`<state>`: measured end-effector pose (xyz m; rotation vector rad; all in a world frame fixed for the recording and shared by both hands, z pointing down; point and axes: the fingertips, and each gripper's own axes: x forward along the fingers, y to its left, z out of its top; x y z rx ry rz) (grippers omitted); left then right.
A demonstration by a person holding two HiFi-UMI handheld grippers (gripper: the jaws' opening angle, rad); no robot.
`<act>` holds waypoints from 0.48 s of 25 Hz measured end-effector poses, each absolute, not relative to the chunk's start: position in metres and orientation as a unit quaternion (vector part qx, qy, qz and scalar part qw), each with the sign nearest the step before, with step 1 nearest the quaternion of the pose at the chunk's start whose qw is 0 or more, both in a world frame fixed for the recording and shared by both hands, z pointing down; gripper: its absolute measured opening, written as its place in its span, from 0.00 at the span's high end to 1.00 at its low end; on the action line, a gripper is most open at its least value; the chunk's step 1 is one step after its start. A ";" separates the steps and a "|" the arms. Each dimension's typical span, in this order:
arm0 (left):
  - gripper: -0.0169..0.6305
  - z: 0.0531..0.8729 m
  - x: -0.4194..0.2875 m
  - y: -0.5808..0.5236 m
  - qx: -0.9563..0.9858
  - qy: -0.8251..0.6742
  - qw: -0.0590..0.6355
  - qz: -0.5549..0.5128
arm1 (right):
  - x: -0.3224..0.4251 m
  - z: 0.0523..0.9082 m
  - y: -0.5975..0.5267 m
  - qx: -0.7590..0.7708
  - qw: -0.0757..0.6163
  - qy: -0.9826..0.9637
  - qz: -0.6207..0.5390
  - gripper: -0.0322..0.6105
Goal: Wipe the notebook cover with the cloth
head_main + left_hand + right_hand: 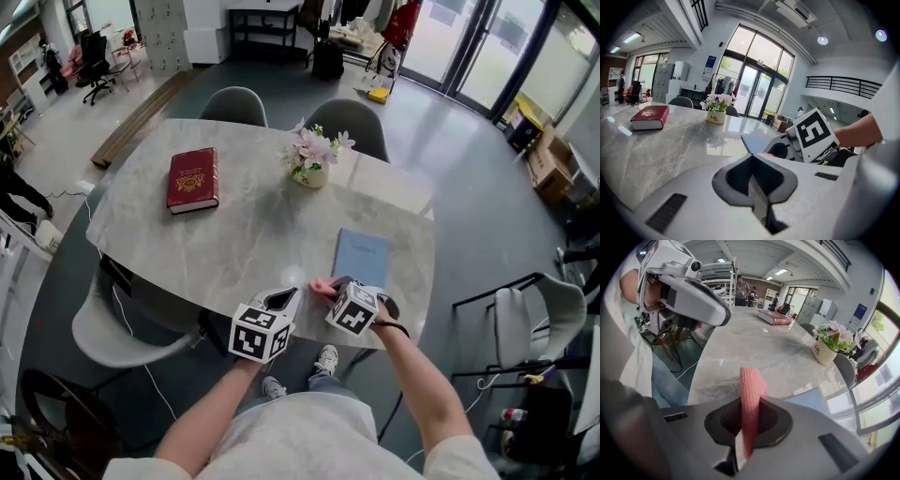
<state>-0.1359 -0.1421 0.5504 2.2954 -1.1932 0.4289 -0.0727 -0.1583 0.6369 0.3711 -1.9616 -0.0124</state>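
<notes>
Cloth (750, 394) is sitting clamped in the right tongs (748, 437), hiding the near edge of the notebook (362, 255); left tongs (758, 201) are hovering pressed together, empty.

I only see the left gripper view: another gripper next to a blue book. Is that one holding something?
Observer: Yes. The right gripper has its jaws shut on a pink cloth.
Visitor: Is the cloth on the book yet?
Observer: In the head view it is by the notebook's near left corner, not across the cover.
Visitor: Anything under the table?
Observer: A white chair, pushed in at the near left side.
</notes>
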 end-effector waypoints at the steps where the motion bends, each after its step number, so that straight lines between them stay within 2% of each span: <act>1: 0.96 0.550 -0.136 -0.140 0.848 -0.437 0.256 0.158 | -0.073 0.637 -0.156 0.159 0.542 -0.825 -0.004 0.93; 12: 0.96 0.551 -0.134 -0.126 0.862 -0.406 0.254 0.166 | -0.076 0.632 -0.132 0.203 0.524 -0.826 0.032 0.93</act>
